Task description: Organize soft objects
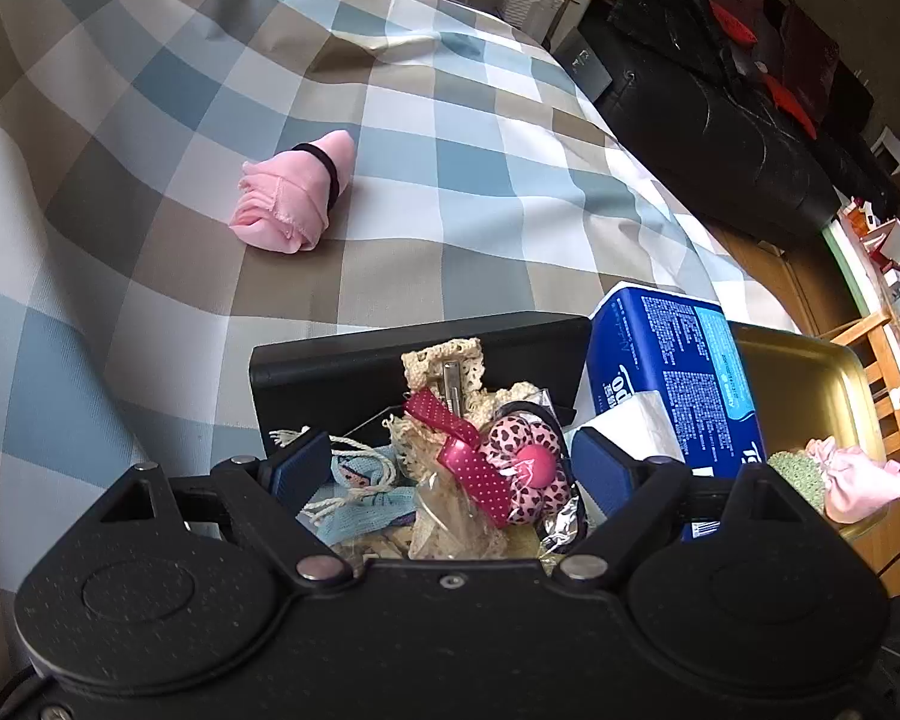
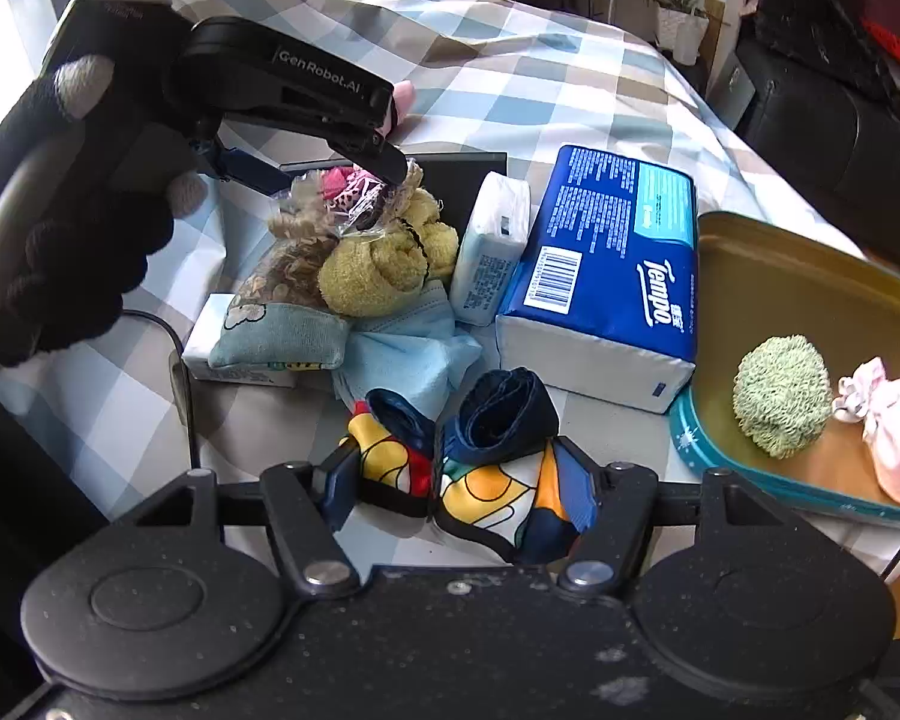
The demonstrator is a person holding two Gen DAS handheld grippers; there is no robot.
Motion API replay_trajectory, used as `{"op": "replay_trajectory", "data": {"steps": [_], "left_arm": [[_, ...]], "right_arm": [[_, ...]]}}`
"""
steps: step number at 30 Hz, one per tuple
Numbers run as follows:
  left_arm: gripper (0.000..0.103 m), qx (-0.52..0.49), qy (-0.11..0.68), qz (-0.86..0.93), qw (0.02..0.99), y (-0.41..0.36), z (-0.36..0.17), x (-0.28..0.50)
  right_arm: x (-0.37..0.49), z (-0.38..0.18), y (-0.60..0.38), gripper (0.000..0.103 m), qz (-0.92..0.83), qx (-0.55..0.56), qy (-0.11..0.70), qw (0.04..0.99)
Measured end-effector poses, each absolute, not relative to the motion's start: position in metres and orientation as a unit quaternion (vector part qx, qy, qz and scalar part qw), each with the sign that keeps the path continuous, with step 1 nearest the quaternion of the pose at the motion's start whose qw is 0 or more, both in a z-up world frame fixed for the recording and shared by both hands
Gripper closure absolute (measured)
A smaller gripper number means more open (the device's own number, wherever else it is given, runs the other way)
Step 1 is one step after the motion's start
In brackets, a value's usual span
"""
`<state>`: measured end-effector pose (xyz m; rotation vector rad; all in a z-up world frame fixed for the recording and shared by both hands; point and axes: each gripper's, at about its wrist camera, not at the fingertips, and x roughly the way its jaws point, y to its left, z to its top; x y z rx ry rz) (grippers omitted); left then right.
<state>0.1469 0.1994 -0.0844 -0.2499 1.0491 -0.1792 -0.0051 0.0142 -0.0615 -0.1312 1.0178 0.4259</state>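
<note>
The right gripper (image 2: 459,489) clamps a colourful rolled scarf (image 2: 498,480) just above the checked cloth (image 2: 510,84). Beyond it lie the blue tissue pack (image 2: 606,276), then the gold tray (image 2: 810,282). The left gripper (image 1: 444,468) hovers open over a leopard-print hair accessory (image 1: 525,468).

A rolled multicoloured scarf (image 2: 492,468) sat between blue pads. At its 11 o'clock lay a heap: yellow towel roll (image 2: 384,261), blue mask (image 2: 408,354), leopard hair tie (image 1: 525,462). A pink roll (image 1: 297,198) lay alone at 12 o'clock.
</note>
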Motion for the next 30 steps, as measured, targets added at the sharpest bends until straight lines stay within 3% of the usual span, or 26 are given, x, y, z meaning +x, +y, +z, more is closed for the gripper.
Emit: {"op": "replay_trajectory", "data": {"steps": [13,23,24,25,26,30], "left_arm": [[0.02,-0.064,0.495,-0.094,0.861,0.183,-0.089,0.147],[0.02,-0.145,0.516,-0.108,0.837,0.201,-0.098,0.153],[0.023,-0.153,0.516,-0.109,0.835,0.202,-0.099,0.154],[0.035,-0.159,0.517,-0.112,0.834,0.203,-0.099,0.154],[0.041,-0.165,0.519,-0.12,0.83,0.204,-0.1,0.155],[0.045,-0.153,0.506,-0.124,0.84,0.2,-0.095,0.152]], "right_arm": [[0.002,-0.071,0.015,0.038,0.202,-0.043,0.497,0.843],[0.001,-0.075,0.018,0.038,0.199,-0.047,0.499,0.842],[0.001,-0.076,0.018,0.038,0.199,-0.048,0.498,0.843],[0.001,-0.076,0.018,0.038,0.198,-0.049,0.496,0.844],[0.001,-0.075,0.019,0.038,0.197,-0.05,0.495,0.845],[-0.002,-0.074,0.019,0.038,0.193,-0.057,0.485,0.851]]}}
